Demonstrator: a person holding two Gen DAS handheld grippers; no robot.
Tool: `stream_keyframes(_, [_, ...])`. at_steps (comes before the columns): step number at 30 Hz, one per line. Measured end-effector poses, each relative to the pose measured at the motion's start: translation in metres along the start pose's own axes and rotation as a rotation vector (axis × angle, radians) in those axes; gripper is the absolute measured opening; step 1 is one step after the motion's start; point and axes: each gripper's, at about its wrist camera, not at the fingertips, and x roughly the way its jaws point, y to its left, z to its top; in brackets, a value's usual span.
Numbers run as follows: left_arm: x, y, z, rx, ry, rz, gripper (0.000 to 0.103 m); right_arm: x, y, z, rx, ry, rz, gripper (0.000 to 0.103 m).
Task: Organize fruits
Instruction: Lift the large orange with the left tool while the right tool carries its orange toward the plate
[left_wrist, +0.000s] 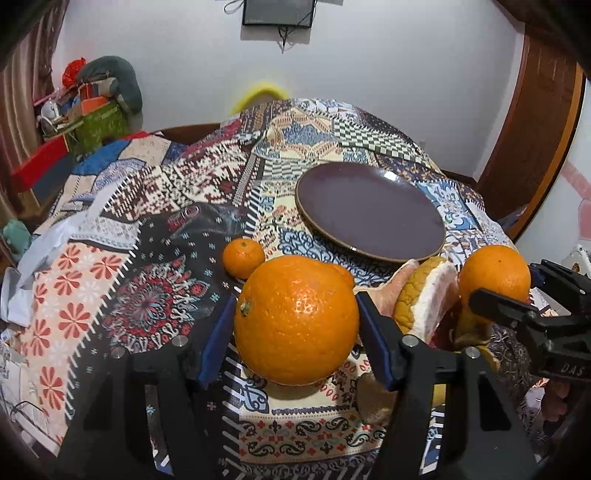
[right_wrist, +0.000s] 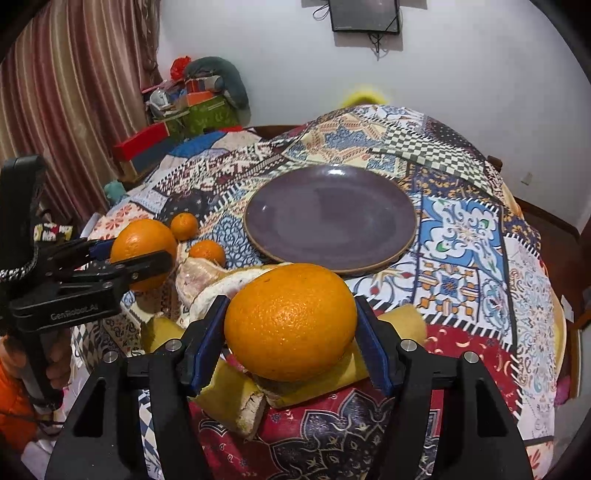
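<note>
Near the empty purple plate (right_wrist: 328, 218): left gripper (left_wrist: 295, 314) half-open, clamping one large orange (left_wrist: 295, 317); right gripper (right_wrist: 290, 325) likewise clamping another orange (right_wrist: 290, 321), lifted over pomelo peel (right_wrist: 236, 387), apparently for plating.

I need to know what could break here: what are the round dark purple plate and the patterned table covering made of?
Round dark purple plate: likely glazed ceramic, with glossy highlights and a bare tan rim. Patterned table covering: seemingly printed woven cloth; it drapes and creases.
</note>
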Motion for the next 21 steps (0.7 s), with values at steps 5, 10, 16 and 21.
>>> stream_keyframes(5, [-0.016, -0.005, 0.009, 0.005, -0.038, 0.009, 0.064, -0.016, -0.005, 0.007, -0.004, -0.049, -0.026, 0.062])
stream_keyframes(10, [-0.031, -0.01, 0.022, 0.013, -0.079, 0.012, 0.064, -0.032, -0.012, 0.021, 0.004, -0.11, -0.059, 0.062])
stream_keyframes(16, [-0.046, -0.02, 0.043, 0.037, -0.133, 0.012, 0.064, -0.049, -0.02, 0.037, -0.002, -0.183, -0.103, 0.062])
stream_keyframes(21, [-0.055, -0.028, 0.059, 0.045, -0.18, 0.007, 0.064, -0.056, -0.024, 0.047, -0.009, -0.229, -0.123, 0.062])
